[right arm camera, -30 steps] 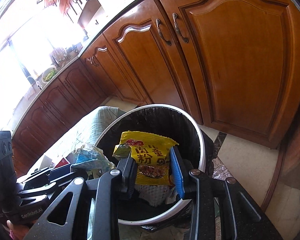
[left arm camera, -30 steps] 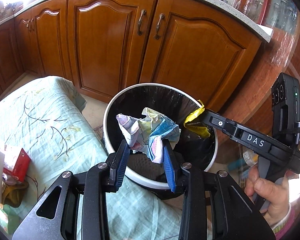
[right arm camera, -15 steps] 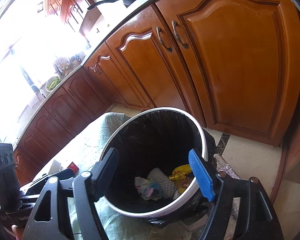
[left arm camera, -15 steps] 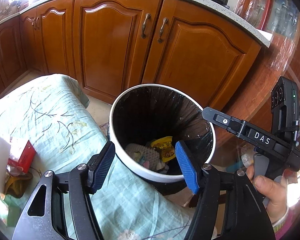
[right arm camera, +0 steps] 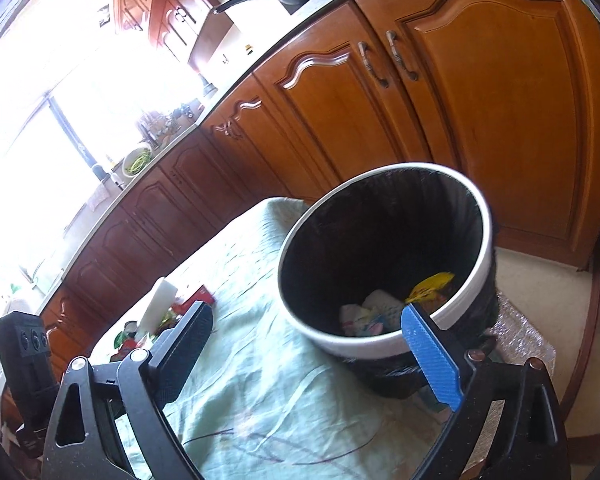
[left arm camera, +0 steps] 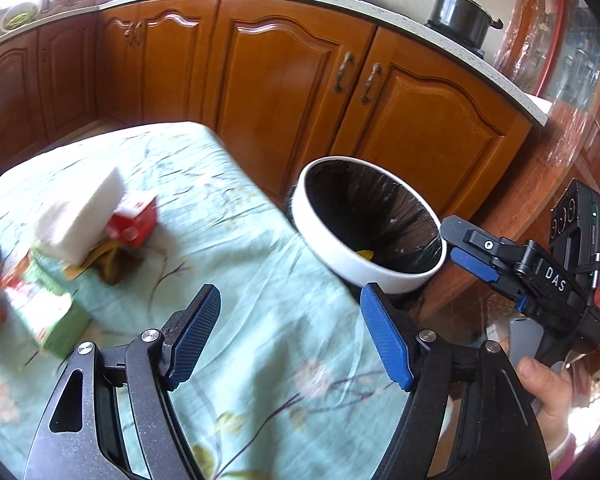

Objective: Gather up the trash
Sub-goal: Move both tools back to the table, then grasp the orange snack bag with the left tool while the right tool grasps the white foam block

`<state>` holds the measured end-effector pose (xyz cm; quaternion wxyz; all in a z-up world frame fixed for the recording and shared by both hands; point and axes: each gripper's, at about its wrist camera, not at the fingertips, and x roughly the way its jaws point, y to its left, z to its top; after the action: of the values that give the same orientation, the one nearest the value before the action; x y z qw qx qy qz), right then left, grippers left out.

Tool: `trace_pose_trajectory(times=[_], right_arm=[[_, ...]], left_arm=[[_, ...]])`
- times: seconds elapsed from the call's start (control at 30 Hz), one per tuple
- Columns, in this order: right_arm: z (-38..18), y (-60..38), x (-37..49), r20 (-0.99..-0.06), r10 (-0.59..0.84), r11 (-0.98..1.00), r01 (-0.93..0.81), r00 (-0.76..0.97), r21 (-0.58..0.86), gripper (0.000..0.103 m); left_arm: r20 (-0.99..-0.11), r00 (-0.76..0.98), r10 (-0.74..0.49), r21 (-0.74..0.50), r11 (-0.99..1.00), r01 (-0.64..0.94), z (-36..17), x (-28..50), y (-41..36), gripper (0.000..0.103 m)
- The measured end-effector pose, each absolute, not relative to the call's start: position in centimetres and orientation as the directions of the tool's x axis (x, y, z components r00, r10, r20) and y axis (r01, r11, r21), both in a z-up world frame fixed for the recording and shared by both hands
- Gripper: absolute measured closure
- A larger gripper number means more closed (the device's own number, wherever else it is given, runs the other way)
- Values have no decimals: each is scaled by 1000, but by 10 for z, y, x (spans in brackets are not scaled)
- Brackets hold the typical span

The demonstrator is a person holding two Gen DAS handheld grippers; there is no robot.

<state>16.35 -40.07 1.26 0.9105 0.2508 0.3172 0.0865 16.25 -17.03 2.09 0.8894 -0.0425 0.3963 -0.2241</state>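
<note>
— Opening over the pale green floral tablecloth [left arm camera: 260, 264], the left gripper [left arm camera: 290, 332] and right gripper [right arm camera: 308, 344] both hold nothing.

— And the trash?

— In the white-rimmed round bin with black liner [right arm camera: 452, 320], at two o'clock: yellow wrapper [right arm camera: 432, 286], crumpled paper [right arm camera: 364, 316], somewhat blurred.

Floral-clothed table [left arm camera: 260, 280] with boxes [left arm camera: 40, 304], sponge [left arm camera: 80, 220]

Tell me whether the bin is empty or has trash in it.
Has trash in it. The right wrist view shows a yellow wrapper and crumpled paper at the bottom of the bin, far from full.
</note>
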Motion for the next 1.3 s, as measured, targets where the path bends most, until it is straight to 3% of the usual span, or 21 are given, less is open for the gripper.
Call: trace_pose_trajectory(times=[0.67, 1.3], right_arm=[[0, -284, 156, -572, 452, 864, -177, 685, 471, 7], [4, -232, 179, -585, 505, 851, -252, 635, 461, 6]], left_arm=[[-682, 667, -299, -300, 947, 118, 7, 119, -36, 29], [-687, 697, -205, -290, 957, -5, -3, 107, 23, 29]])
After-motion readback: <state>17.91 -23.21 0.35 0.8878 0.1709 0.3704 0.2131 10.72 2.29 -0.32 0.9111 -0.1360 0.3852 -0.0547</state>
